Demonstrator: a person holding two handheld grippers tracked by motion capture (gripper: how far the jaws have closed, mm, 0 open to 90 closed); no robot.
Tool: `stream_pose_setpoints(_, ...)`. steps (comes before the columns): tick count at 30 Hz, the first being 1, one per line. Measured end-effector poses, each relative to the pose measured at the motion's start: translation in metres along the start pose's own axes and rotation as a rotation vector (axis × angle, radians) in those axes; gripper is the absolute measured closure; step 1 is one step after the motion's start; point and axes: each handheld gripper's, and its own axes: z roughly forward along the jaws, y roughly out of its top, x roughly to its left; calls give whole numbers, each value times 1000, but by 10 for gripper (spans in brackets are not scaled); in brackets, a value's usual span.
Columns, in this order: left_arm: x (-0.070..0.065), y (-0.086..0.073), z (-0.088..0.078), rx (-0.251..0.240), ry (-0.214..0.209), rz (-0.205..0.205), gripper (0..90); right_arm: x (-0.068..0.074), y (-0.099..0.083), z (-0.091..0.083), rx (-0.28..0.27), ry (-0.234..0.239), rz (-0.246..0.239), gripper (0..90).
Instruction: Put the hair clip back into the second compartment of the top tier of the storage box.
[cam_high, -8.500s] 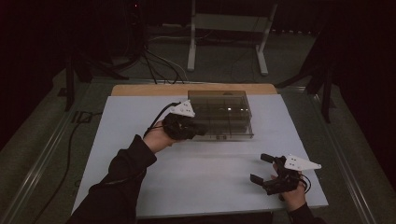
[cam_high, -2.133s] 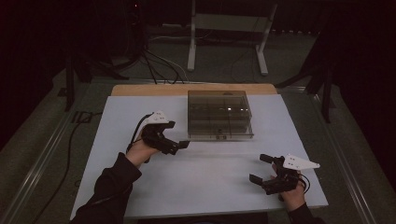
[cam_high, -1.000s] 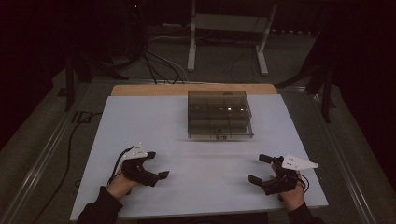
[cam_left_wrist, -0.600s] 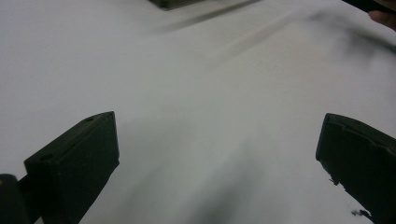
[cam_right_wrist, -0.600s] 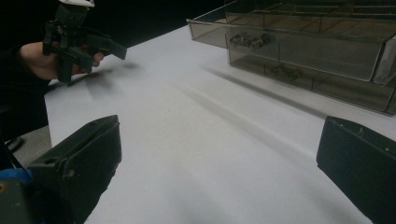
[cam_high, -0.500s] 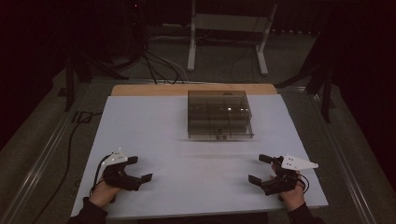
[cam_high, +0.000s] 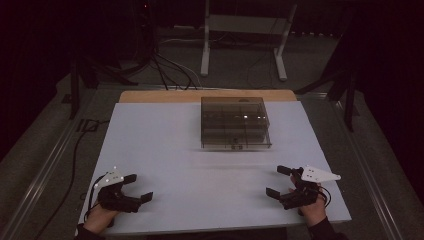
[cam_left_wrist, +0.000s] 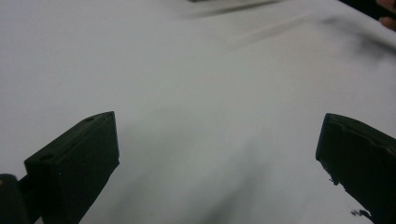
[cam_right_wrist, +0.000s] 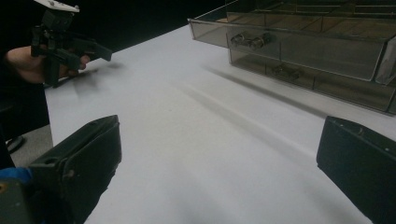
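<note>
Both grippers, left (cam_high: 136, 189) and right (cam_high: 280, 181), sit wide open and empty, so a careless reach could shove the box (cam_high: 234, 123) along the desk (cam_high: 165, 145).

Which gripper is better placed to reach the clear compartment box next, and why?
Probably the right gripper: open, empty, and nearer the box, which it faces. The left gripper, also open, sits at the far corner.
</note>
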Motion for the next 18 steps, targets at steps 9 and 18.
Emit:
stream_pose_setpoints(9,-3,4,0,-23,2,23,6,0,0,0,-2,-3,1,0)
stream_pose_setpoints(18,-7,5,3,-10,-22,37,5,0,0,1,4,-2,1,0)
